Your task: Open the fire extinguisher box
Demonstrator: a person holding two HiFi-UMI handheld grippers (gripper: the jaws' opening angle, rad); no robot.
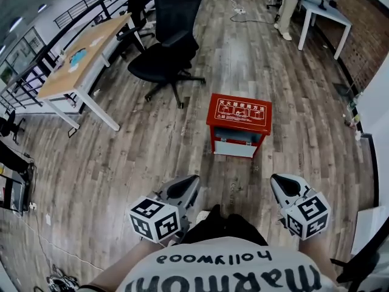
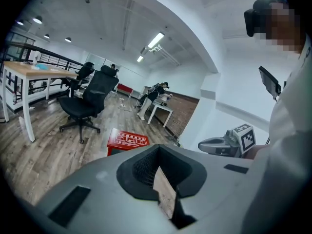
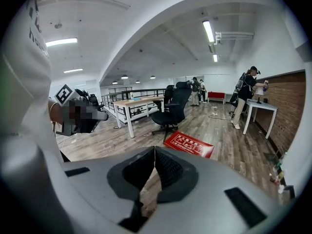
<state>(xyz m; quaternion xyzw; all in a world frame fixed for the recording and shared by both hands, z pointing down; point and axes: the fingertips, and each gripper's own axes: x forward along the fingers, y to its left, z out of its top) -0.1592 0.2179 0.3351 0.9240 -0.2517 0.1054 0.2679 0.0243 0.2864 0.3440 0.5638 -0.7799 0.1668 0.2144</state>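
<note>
Your left gripper is clenched on nothing, held low at your waist. The red fire extinguisher box stands on the wooden floor ahead, well apart from both. Your right gripper is likewise closed and empty, presumably because nothing is within reach yet.
</note>
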